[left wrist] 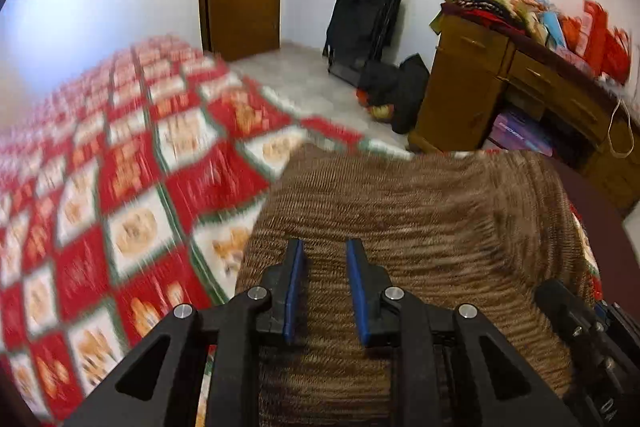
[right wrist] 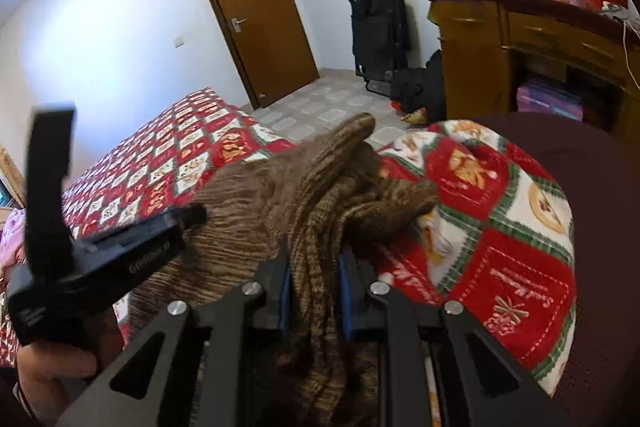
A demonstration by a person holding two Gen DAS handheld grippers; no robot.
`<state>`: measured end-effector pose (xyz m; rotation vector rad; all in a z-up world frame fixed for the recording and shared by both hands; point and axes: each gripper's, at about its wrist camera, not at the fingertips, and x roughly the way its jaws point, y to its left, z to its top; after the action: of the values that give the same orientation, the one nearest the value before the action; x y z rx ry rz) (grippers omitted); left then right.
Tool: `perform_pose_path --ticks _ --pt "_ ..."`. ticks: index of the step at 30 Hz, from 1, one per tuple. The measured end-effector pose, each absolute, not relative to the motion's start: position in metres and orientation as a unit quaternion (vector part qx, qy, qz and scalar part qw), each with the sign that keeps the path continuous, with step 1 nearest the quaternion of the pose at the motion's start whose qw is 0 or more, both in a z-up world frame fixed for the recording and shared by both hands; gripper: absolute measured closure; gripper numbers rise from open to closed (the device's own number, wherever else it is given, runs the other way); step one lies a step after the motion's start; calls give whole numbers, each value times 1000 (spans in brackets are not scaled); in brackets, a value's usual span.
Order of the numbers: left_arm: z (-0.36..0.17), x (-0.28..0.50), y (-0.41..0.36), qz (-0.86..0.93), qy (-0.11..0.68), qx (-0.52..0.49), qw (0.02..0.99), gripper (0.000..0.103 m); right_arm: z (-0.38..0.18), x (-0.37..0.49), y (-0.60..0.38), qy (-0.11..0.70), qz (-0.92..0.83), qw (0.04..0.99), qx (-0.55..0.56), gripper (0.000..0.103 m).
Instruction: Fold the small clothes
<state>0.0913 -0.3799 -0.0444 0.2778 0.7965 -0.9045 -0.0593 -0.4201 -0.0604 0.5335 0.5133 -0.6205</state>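
White walls and a closed brown door (right wrist: 256, 15) frame a bedroom where a brown knitted garment (left wrist: 420, 227) lies across a bed (left wrist: 120, 187) covered in a red, white and green patchwork quilt. A black folded chair (right wrist: 378, 31) leans in the far corner, and a cluttered wooden dresser (right wrist: 500, 47) fills the upper right of both views.

Seen from the right wrist, the right gripper (right wrist: 314, 267) has its blue-padded jaws closed around a bunched fold of the knit, which runs up the centre of the frame to a raised point near the middle. At the lower left of that view sits the left gripper (right wrist: 192, 217), carried in the person's hand (right wrist: 56, 375).

From the left wrist, the left gripper (left wrist: 326, 259) shows its blue pads (left wrist: 296, 283) standing apart over the fabric in the lower centre; whether cloth is pinched between them cannot be told, since the knit seems to pass beneath rather than between.

Judging by the gathered cloth, the garment is being carried or spread for a fold, early in the task. Next, it would need laying flat on the quilt, both edges kept level, before one side is drawn over the other.
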Motion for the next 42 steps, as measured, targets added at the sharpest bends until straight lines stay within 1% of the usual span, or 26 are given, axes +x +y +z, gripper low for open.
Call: perform_pose_path --ticks 2,4,5,6,7,10,12,14,15,18,19,20,21,22,23,24,28,29,30,31,32,33,34,37,42 --pt "-41 82 -379 -432 363 145 813 79 -62 -60 -420 241 -293 886 268 78" --pt "-39 74 -383 -435 352 163 812 79 -63 -70 -424 237 -290 883 284 73" --pt "-39 71 -381 -436 353 166 811 79 -63 -75 -427 233 -289 879 298 69" --pt "-37 71 -378 -441 357 165 807 79 -61 -79 -430 232 -288 875 312 60" --pt "-37 70 -373 -445 364 158 803 79 -62 -87 -434 230 -289 874 316 56" --pt "-33 67 -352 -452 375 138 798 79 -39 -99 -432 211 -321 881 277 55" --pt "-33 68 -337 -457 376 126 796 79 -18 -98 -421 211 -337 891 217 58" --pt "-34 65 -325 -458 381 118 794 79 -9 -90 -412 217 -319 904 184 64" --pt "-34 64 -318 -457 382 114 795 79 -5 -81 -405 225 -299 913 165 64" --pt "-38 59 -301 -455 380 102 799 79 -13 -50 -400 272 -266 916 128 67" --pt "-39 58 -298 -457 380 101 798 79 -20 -42 -403 290 -263 912 123 70" --pt "-40 59 -297 -456 381 103 797 79 -29 -33 -409 314 -261 905 118 77" --pt "-43 59 -296 -452 384 111 798 79 -39 -24 -416 341 -264 895 114 79" --pt "-45 59 -296 -450 387 114 797 79 -50 -18 -423 367 -276 882 106 85" --pt "-46 60 -296 -450 388 115 796 79 -57 -14 -432 375 -281 877 103 86" --pt "-47 60 -296 -452 389 114 794 79 -57 -16 -442 361 -278 883 110 86" --pt "-49 55 -300 -453 391 121 792 78 -47 -23 -471 357 -246 885 172 89" --pt "-47 54 -299 -462 389 116 789 78 -41 -32 -475 338 -230 891 200 85" --pt "-44 52 -298 -470 386 112 786 78 -33 -50 -485 301 -213 896 247 82" --pt "-42 50 -299 -473 383 111 786 78 -31 -61 -492 287 -214 893 273 69" --pt "-39 49 -300 -475 377 110 787 78 -28 -77 -500 271 -221 886 305 48" --pt "-36 47 -302 -478 371 109 788 78 -28 -86 -503 263 -225 880 326 40" --pt "-33 43 -307 -486 365 108 787 78 -30 -96 -506 257 -218 874 350 36" --pt "-33 30 -323 -505 358 117 777 78 -46 -104 -511 273 -189 858 391 36" --pt "-38 12 -341 -503 334 140 785 78 -62 -82 -508 307 -187 854 377 36"
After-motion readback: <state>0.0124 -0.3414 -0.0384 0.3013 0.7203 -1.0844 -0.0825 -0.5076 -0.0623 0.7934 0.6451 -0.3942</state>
